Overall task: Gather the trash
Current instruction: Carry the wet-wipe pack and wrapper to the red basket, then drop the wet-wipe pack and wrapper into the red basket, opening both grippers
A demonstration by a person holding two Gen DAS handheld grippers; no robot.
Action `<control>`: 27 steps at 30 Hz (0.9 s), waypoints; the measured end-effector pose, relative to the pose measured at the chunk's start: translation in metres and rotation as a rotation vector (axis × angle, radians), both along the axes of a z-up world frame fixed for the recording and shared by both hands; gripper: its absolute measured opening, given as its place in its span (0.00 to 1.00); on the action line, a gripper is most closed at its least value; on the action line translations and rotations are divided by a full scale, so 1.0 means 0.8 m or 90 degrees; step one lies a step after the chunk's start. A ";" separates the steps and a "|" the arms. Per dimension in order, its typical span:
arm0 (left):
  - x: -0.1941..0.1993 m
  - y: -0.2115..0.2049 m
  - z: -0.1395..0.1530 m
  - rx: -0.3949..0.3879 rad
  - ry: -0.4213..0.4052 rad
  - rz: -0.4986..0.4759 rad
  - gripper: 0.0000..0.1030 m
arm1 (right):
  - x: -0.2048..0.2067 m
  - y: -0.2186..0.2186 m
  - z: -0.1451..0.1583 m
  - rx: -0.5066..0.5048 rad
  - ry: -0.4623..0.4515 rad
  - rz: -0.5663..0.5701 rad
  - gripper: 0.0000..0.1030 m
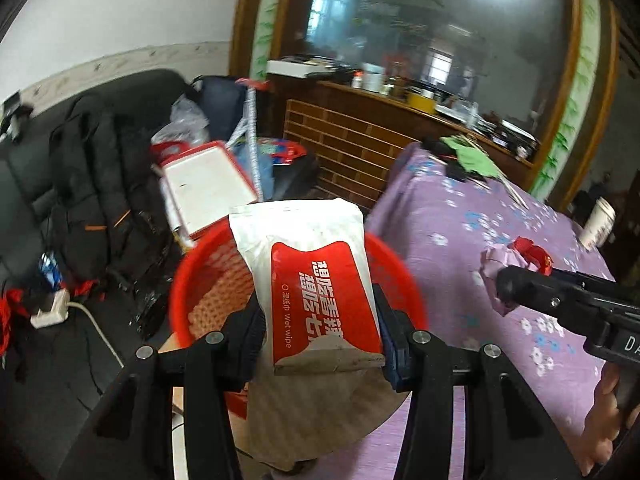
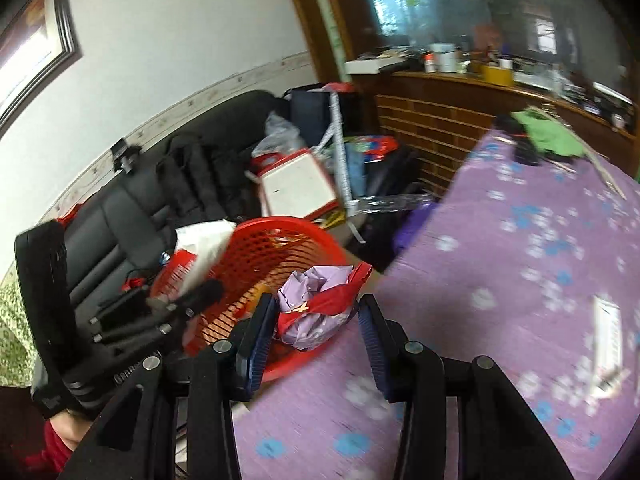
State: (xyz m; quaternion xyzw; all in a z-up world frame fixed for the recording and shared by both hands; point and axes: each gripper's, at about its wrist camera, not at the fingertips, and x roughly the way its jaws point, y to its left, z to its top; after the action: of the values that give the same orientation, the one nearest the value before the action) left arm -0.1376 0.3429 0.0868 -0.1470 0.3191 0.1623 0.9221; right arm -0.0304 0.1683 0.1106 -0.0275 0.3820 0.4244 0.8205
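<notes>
Left claw (image 1: 320,320) clamped on a white and red wet-wipe packet (image 1: 316,280), both pads pressed against its sides, packet upright and tilted a little. Directly behind and below the packet, a red mesh basket (image 1: 208,280), its rim showing on either side. Seen from the right wrist, the same left claw (image 2: 200,294) over the basket's near-left edge with the packet (image 2: 204,248) raised above the rim.

Right claw (image 2: 318,322) clamped on a crumpled wad of lilac paper with a red strip (image 2: 316,300); left pad plainly against the wad, right pad close by its red edge, contact there hard to make out. Wad held just above the near rim of the basket (image 2: 288,248), at the edge of the counter. In the left wrist view, the right claw (image 1: 500,288) reaching in from the right with the wad (image 1: 516,256) at its tip, over the counter and beside the basket.

Counter covered by a purple flowered cloth (image 1: 460,240); on it a paper cup (image 1: 598,222) near the far right edge and green paper with thin sticks (image 1: 476,158) at the far end. Beyond the basket, a black sofa (image 1: 36,184) with a dark jacket (image 1: 100,160), a red-framed white board (image 1: 208,188) leaning among bags, and a white power strip (image 1: 50,310) on the seat.
</notes>
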 end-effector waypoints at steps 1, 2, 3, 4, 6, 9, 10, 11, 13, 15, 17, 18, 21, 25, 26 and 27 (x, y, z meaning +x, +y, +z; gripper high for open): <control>-0.001 0.010 -0.002 -0.003 0.000 0.009 0.46 | 0.001 0.015 -0.001 -0.001 0.001 0.006 0.46; -0.002 0.017 -0.004 -0.009 -0.003 0.011 0.46 | 0.002 0.030 -0.003 -0.001 0.003 0.012 0.47; -0.005 0.020 -0.005 -0.014 -0.003 0.013 0.46 | 0.005 0.045 -0.007 -0.002 0.007 0.016 0.47; -0.008 0.025 -0.007 -0.020 -0.001 0.017 0.50 | 0.008 0.055 -0.010 -0.008 0.010 0.011 0.49; -0.013 0.032 -0.008 -0.034 -0.005 0.028 0.67 | 0.014 0.065 -0.018 -0.009 0.022 -0.001 0.53; -0.015 0.032 -0.005 -0.031 -0.015 0.032 0.68 | 0.023 0.050 -0.022 0.017 0.045 -0.020 0.53; -0.013 0.030 -0.004 -0.026 -0.017 0.030 0.68 | 0.026 0.037 -0.020 0.031 0.049 -0.025 0.53; -0.013 0.026 -0.003 -0.020 -0.018 0.030 0.68 | 0.029 0.025 -0.018 0.036 0.047 -0.035 0.53; -0.009 0.013 -0.001 -0.010 -0.017 0.017 0.68 | 0.033 -0.009 -0.014 0.048 0.037 -0.060 0.53; -0.003 -0.005 -0.001 -0.004 -0.014 -0.004 0.68 | 0.035 -0.040 -0.013 0.049 0.026 -0.090 0.53; 0.006 -0.033 0.000 0.007 -0.010 -0.036 0.68 | 0.036 -0.080 -0.014 0.050 0.015 -0.134 0.53; 0.010 -0.046 0.000 0.014 -0.007 -0.048 0.68 | 0.038 -0.094 -0.015 0.046 0.014 -0.148 0.53; 0.028 -0.098 -0.001 0.047 0.007 -0.098 0.68 | 0.044 -0.147 -0.024 0.046 0.018 -0.205 0.53; 0.052 -0.177 -0.002 0.087 0.024 -0.184 0.68 | 0.055 -0.224 -0.034 0.055 0.022 -0.275 0.53; 0.056 -0.193 -0.002 0.096 0.026 -0.201 0.68 | 0.058 -0.245 -0.034 0.058 0.022 -0.296 0.53; 0.063 -0.213 -0.001 0.107 0.029 -0.225 0.68 | 0.059 -0.261 -0.035 0.063 0.024 -0.312 0.53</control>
State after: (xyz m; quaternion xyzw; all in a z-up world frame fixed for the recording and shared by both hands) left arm -0.0874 0.1728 0.0856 -0.0077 0.3460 0.0269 0.9378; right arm 0.0168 -0.0407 0.0824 0.1140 0.3711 0.2316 0.8920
